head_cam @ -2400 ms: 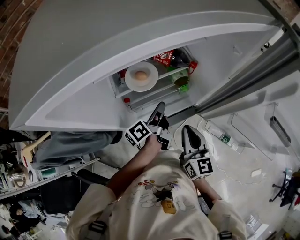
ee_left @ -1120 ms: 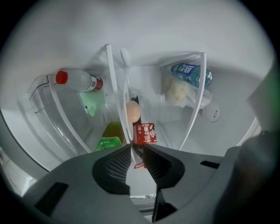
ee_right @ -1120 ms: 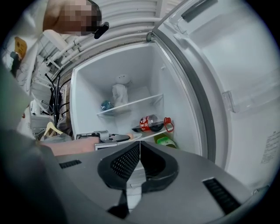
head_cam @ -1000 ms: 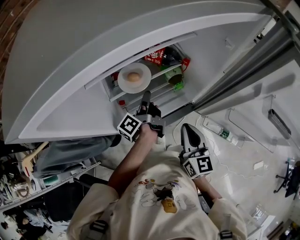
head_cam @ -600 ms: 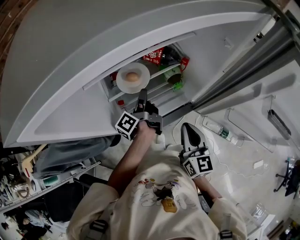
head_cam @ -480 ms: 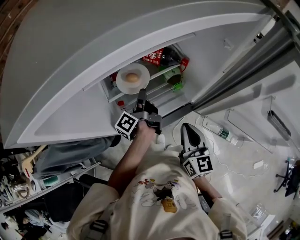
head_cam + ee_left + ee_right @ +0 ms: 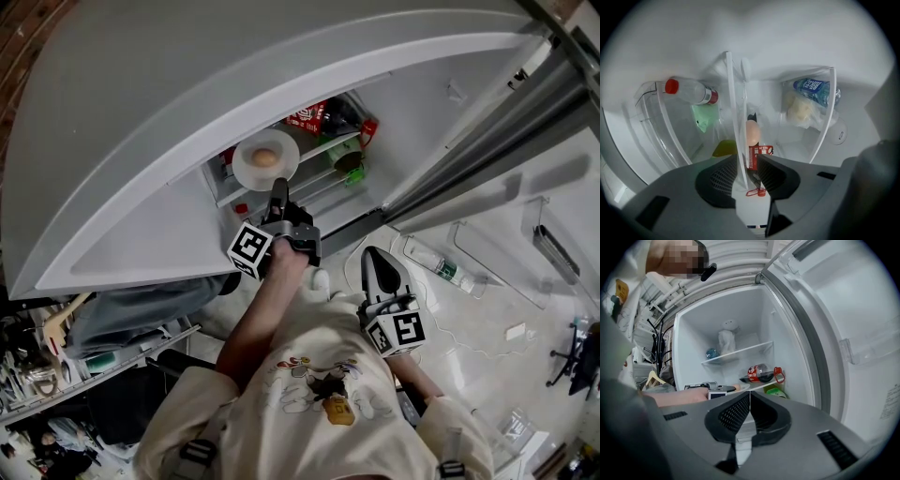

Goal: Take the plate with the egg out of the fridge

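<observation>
Plate (image 7: 246, 161) with egg (image 7: 266, 157) at our twelve o'clock: we straddle its rim with the left gripper (image 7: 278, 186), jaws just spread for the pinch; the right gripper (image 7: 372, 261) idles, pressed together.

a cola bottle (image 7: 758, 373) with a red label lies on its side on the lower shelf (image 7: 761, 385), with a red ring handle (image 7: 779, 375) at its neck end. near it, a little lower, sits a green container (image 7: 774, 391). on the upper shelf (image 7: 740, 351) stands a pale bag (image 7: 726, 341), with a blue-labelled water bottle (image 7: 711, 353) just beside it. in the left gripper view a clear bottle with a red cap (image 7: 689, 90) lies at the edge of a clear bin (image 7: 651, 117), and a pale green packet (image 7: 705, 117) is close by. in the head view a wooden hanger (image 7: 66, 292) lies beside grey cloth (image 7: 141, 295), a cluttered rack (image 7: 56, 370) shows below them, and a brick wall (image 7: 21, 37) fills the upper left corner.
</observation>
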`<action>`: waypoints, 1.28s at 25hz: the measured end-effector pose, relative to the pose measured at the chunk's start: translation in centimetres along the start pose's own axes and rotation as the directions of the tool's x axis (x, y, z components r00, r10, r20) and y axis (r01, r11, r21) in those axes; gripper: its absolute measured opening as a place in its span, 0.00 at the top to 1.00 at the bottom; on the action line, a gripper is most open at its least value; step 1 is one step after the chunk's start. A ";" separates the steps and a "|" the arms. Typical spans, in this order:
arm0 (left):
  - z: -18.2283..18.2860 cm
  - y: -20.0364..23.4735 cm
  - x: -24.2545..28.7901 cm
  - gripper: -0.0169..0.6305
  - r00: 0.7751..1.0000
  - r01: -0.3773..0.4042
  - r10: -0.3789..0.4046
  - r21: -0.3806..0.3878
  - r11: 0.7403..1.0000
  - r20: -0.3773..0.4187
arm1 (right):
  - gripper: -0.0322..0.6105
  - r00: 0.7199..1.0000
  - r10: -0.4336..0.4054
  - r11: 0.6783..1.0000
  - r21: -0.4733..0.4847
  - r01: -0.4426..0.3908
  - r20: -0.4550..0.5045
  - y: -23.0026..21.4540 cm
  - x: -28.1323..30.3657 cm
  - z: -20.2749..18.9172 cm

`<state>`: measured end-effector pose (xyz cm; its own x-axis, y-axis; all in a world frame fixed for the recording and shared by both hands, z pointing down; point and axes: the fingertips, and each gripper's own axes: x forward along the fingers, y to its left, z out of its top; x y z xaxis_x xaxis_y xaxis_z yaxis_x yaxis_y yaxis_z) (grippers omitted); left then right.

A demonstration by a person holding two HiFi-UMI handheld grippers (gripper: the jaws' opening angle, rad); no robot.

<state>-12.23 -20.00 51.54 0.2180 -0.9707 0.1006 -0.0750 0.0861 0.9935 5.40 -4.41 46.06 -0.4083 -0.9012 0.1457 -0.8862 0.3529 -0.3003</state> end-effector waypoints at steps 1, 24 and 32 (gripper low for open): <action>0.1 0.1 0.1 0.80 1.000 -0.003 0.003 -0.005 1.000 0.004 | 0.94 1.000 0.000 1.000 -0.001 0.000 0.000 0.0 0.0 0.0; 0.6 0.2 2.0 0.86 1.000 -0.005 0.006 -0.062 0.998 0.009 | 0.94 1.000 -0.023 1.000 -0.007 0.023 0.001 0.0 0.0 0.2; 0.6 0.5 1.8 0.90 1.000 -0.029 0.029 -0.059 0.998 -0.005 | 0.94 1.000 -0.024 1.000 0.000 0.024 0.011 0.3 0.3 0.2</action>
<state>-12.46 -21.80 52.14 0.2204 -0.9668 0.1295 -0.0235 0.1274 0.9916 5.01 -4.64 45.87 -0.3840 -0.9123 0.1423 -0.8959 0.3309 -0.2964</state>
